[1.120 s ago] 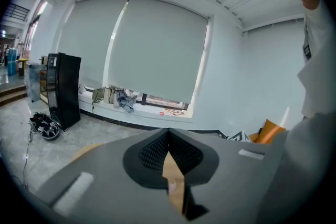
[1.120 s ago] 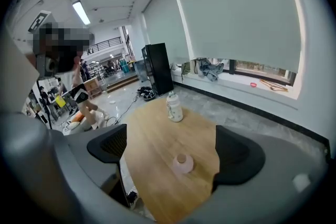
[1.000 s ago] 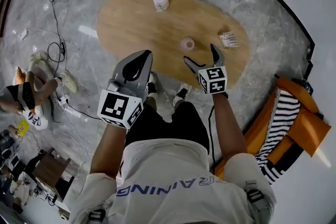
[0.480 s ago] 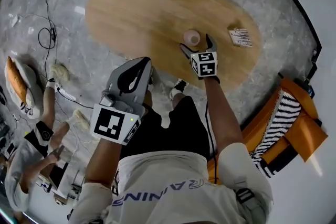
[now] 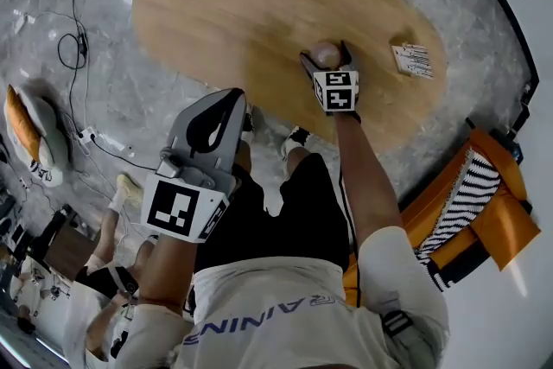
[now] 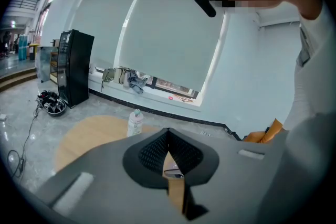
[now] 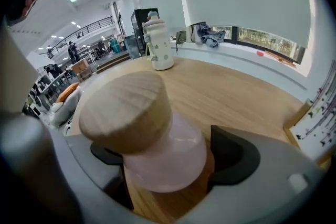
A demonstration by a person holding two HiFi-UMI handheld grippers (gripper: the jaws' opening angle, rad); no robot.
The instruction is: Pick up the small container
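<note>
Frosted, translucent small container with matt wooden lid on smooth wood table.

Bright, even light; strong fisheye bending at edges, near foreground soft.

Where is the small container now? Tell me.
In the head view, the small container stands on the wooden table, between the fingers of the right gripper, which have just been closing around it; a printed card lies to its right.
</note>
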